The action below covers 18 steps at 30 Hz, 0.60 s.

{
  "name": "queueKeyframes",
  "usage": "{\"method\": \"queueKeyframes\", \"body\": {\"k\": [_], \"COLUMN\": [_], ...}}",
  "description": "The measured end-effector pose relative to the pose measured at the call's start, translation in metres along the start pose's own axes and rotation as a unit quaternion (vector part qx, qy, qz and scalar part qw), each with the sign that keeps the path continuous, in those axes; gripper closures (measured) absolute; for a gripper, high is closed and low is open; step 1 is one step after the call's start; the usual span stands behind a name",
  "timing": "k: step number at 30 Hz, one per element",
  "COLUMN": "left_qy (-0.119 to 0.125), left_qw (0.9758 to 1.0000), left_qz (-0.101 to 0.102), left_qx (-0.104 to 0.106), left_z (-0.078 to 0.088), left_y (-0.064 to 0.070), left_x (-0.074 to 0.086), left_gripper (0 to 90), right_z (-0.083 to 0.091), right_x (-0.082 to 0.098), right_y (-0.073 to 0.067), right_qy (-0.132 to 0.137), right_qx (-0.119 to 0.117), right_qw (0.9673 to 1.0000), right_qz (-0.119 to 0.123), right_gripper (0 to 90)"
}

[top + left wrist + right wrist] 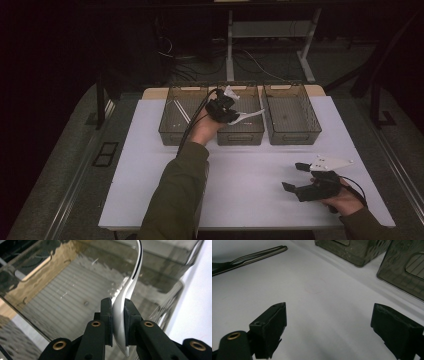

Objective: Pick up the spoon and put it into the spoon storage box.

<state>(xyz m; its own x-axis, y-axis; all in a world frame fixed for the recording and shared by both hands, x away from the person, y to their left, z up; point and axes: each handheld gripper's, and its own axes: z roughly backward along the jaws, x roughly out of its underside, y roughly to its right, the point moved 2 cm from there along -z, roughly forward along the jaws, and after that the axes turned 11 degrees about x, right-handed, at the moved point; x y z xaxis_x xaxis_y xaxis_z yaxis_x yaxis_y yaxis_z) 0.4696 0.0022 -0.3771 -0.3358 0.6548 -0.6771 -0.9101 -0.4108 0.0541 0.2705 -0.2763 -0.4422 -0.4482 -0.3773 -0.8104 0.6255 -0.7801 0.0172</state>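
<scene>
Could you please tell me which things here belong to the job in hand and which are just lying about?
In use: left gripper, shut on a white utensil, held over the middle bin.

Lying about: left bin, right bin, fork, open right gripper.

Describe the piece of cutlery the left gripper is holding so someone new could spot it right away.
On the white table, three smoky clear bins stand in a row along the far edge. Over the middle bin, the left gripper pinches a slim, shiny, curved utensil handle. It alone is lifted off the table.
</scene>
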Motion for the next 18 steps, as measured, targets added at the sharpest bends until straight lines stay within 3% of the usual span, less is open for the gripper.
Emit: {"method": "queueKeyframes", "body": {"k": [4, 5, 10, 18], "left_qy": [-0.024, -0.016, -0.039, -0.045], "left_qw": [0.9997, 0.9998, 0.9991, 0.9987], "left_qz": [0.000, 0.010, 0.015, 0.025], "left_qx": [-0.003, -0.004, -0.011, -0.003], "left_z": [-0.003, -0.004, -0.005, -0.012], "left_y": [-0.002, -0.001, -0.003, -0.002], "left_x": [0.003, 0.003, 0.007, 0.010], "left_gripper": [79.6, 79.6, 79.6, 75.6], "right_z": [0.000, 0.000, 0.000, 0.001], "right_x": [0.000, 0.000, 0.000, 0.000], "right_y": [0.000, 0.000, 0.000, 0.000], "right_qy": [0.000, 0.000, 0.000, -0.001], "right_qx": [0.000, 0.000, 0.001, 0.001], "right_qw": [1.0000, 1.0000, 1.0000, 1.0000], "right_qz": [0.000, -0.001, 0.000, -0.001], "right_gripper": [13.2, 13.2, 13.2, 13.2]}}
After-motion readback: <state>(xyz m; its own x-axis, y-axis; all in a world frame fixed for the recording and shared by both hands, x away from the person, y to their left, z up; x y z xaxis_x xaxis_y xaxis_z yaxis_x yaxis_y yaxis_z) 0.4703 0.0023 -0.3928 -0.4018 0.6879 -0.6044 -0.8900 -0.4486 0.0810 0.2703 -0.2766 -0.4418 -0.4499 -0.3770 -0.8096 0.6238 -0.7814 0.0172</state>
